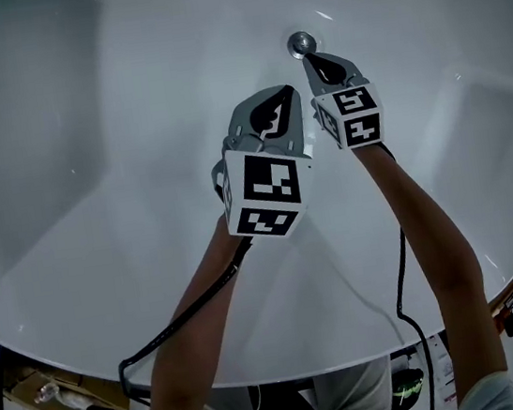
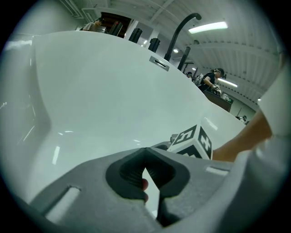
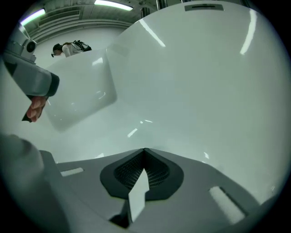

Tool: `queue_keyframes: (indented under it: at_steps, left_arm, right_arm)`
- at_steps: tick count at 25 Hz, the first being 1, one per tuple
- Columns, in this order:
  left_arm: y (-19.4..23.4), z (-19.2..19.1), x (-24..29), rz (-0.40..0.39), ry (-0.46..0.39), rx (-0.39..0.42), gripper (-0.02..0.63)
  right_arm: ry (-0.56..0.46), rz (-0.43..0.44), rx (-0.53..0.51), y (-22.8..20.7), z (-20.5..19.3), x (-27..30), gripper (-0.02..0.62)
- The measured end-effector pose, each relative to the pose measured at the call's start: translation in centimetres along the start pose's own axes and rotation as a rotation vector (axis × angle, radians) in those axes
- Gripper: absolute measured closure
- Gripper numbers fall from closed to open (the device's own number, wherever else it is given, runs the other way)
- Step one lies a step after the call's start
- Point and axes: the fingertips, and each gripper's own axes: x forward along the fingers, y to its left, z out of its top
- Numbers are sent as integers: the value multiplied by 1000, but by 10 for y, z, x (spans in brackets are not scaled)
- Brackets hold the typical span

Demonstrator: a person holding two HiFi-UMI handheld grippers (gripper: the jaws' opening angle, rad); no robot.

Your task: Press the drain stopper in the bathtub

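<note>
The right hand-held gripper [image 1: 309,55] partly covers the drain stopper [image 1: 297,43]; the bathtub [image 1: 85,129] is cut off at top.

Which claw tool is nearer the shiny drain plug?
The right gripper: its tips sit right by the drain stopper, while the left gripper hangs farther back.

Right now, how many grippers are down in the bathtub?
2. The right gripper has its tip by the drain stopper; the left gripper is beside it, on the left.
</note>
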Motion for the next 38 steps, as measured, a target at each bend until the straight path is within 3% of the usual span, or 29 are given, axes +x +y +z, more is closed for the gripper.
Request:
queue_keyframes:
  at_steps: [9, 20, 25, 38]
  left_arm:
    - [15, -17, 23, -12, 3, -8, 601]
    - [20, -29, 39, -26, 22, -1, 601]
    - [25, -36, 42, -4, 34, -11, 601]
    - [3, 11, -13, 9, 14, 20, 601]
  right_arm:
    - [79, -100, 55, -40, -34, 52, 594]
    - [187, -114, 104, -50, -51, 80, 594]
    - [241, -143, 33, -48, -50, 91, 600]
    - [113, -145, 119, -18, -3, 18, 592]
